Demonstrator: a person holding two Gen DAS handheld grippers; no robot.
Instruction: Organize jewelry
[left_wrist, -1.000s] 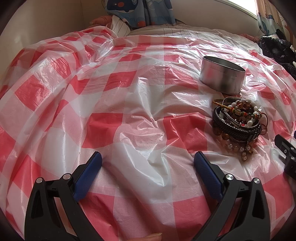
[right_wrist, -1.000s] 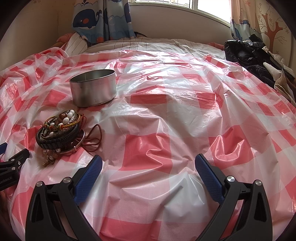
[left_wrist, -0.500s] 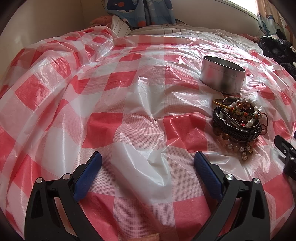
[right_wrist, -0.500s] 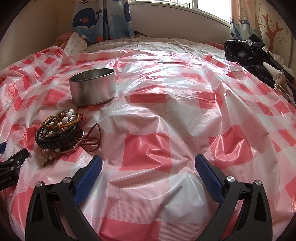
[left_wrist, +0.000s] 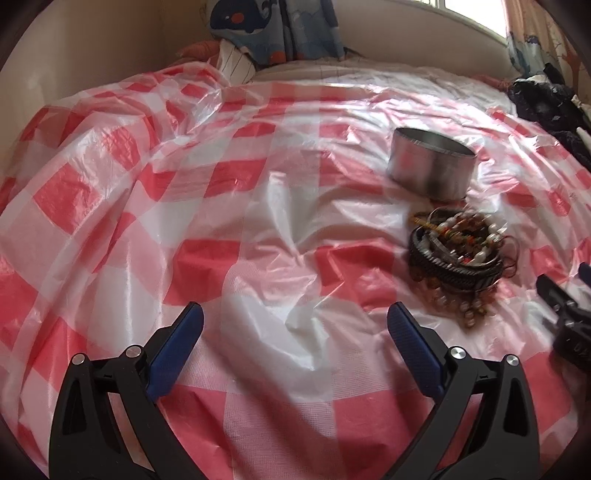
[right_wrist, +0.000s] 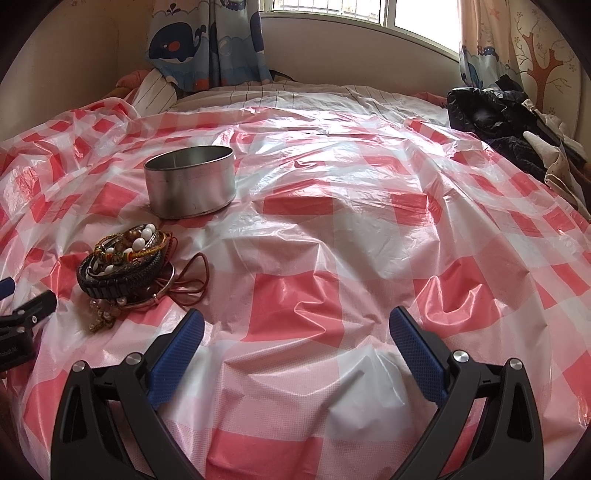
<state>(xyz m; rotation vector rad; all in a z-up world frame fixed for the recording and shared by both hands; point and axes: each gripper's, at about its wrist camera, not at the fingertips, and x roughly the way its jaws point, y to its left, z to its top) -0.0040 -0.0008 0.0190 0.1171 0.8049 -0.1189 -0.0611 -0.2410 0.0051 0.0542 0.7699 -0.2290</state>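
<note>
Both cameras have tipped up a bit since 1 second ago, so the tin and the pile sit lower in each view, and the left view is blurry from moving.

Nearest, the left gripper (left_wrist: 295, 328) is spread wide with nothing in it, low over the checked plastic sheet (left_wrist: 258, 229). So is the right gripper (right_wrist: 295, 332). Their blue pads (right_wrist: 417, 350) look bumpy, and the black frames look hard.

A little farther, the jewelry pile (right_wrist: 125, 266) rests on the sheet between the 2 grippers. It is a stack of rings: a thick black ribbed band, white and brown beads, woven threads, a thin metal bangle and a loose red cord.

Just past it stands the round metal tin (right_wrist: 190, 181), shiny, open on top and apart from the pile.

I think the step is picking 1 bracelet. Pinch only the top one, lift slowly, and watch that the cord does not drag the rest. The sheet is slippery and wrinkly, so things may slide.
</note>
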